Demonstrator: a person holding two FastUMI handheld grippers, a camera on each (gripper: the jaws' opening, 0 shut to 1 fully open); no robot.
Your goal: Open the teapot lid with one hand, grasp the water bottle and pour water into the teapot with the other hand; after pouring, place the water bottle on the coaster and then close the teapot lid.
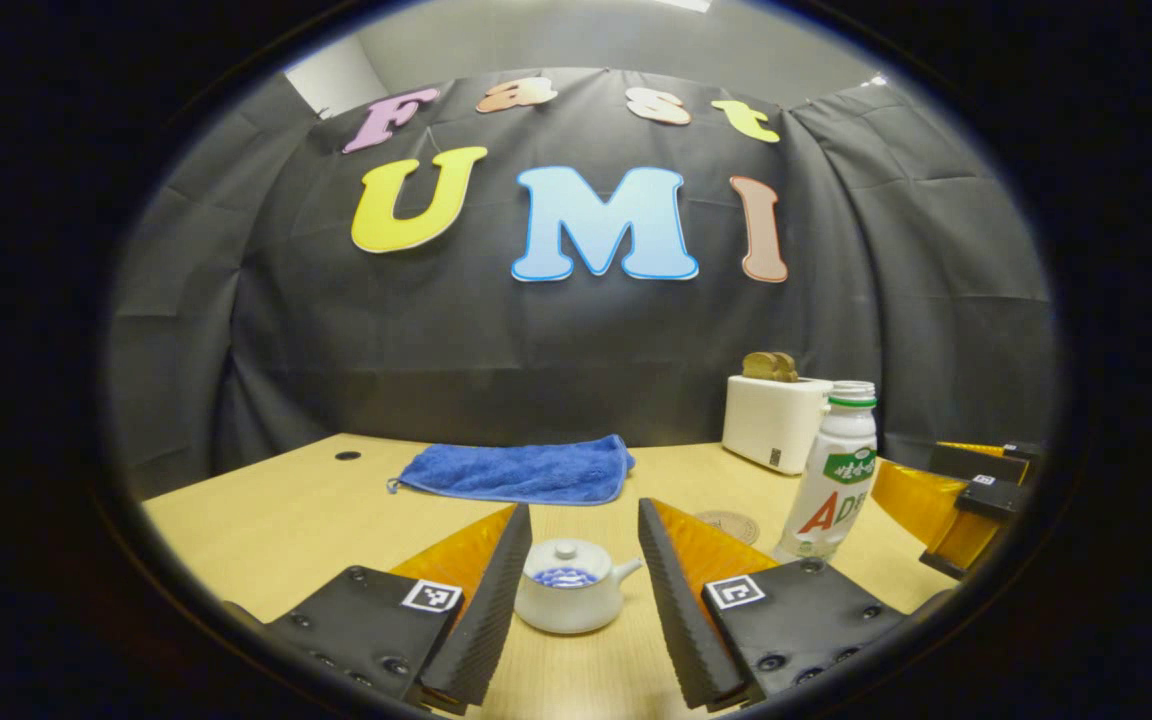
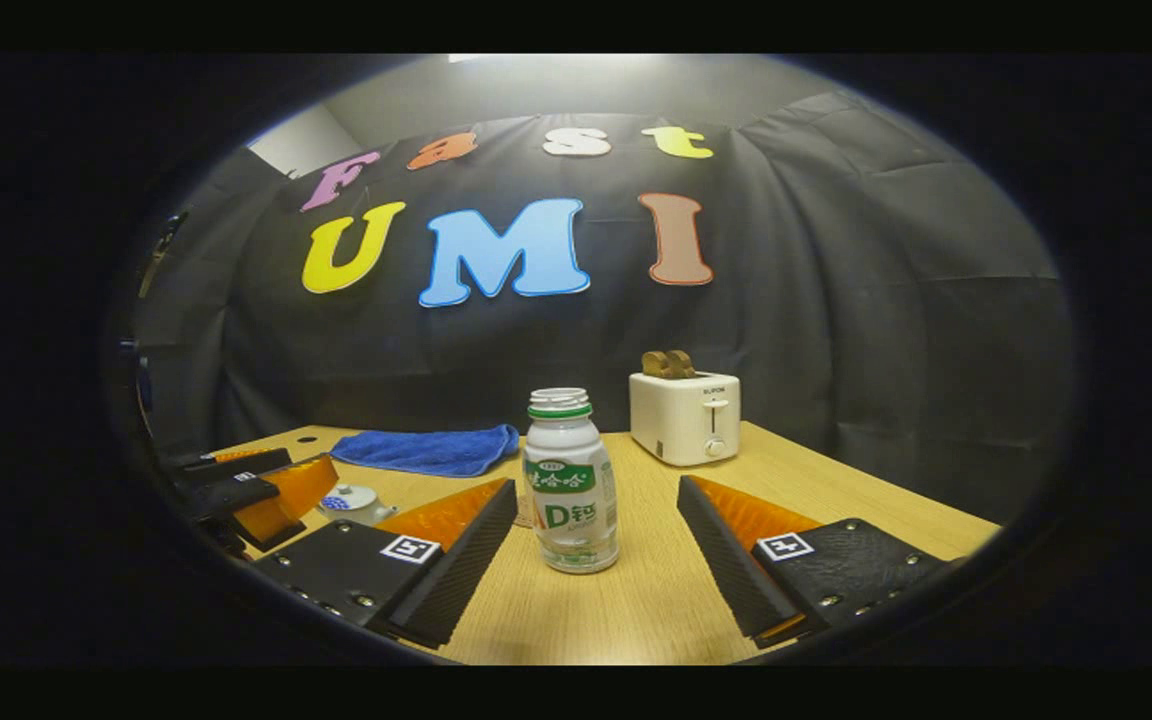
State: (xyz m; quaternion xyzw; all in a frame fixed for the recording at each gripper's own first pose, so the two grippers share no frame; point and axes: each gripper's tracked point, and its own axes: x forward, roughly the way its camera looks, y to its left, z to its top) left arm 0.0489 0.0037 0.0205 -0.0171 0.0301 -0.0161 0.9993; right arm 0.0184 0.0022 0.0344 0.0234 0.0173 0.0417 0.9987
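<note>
A small white teapot (image 1: 569,598) with its lid on and a blue pattern stands on the wooden table, between the fingers of my left gripper (image 1: 576,585), which is open and not touching it. The teapot (image 2: 351,502) also appears far left in the right gripper view, beside the left gripper (image 2: 256,500). A white uncapped bottle (image 2: 569,482) with a green label stands upright ahead of my open right gripper (image 2: 596,555). In the left gripper view the bottle (image 1: 834,471) is at the right, with a round coaster (image 1: 729,524) just left of it and the right gripper (image 1: 966,495) beyond.
A blue towel (image 1: 521,470) lies at the back of the table near the black cloth wall. A white toaster (image 2: 684,415) with bread slices stands at the back right. A small round hole (image 1: 347,455) sits in the tabletop at the back left.
</note>
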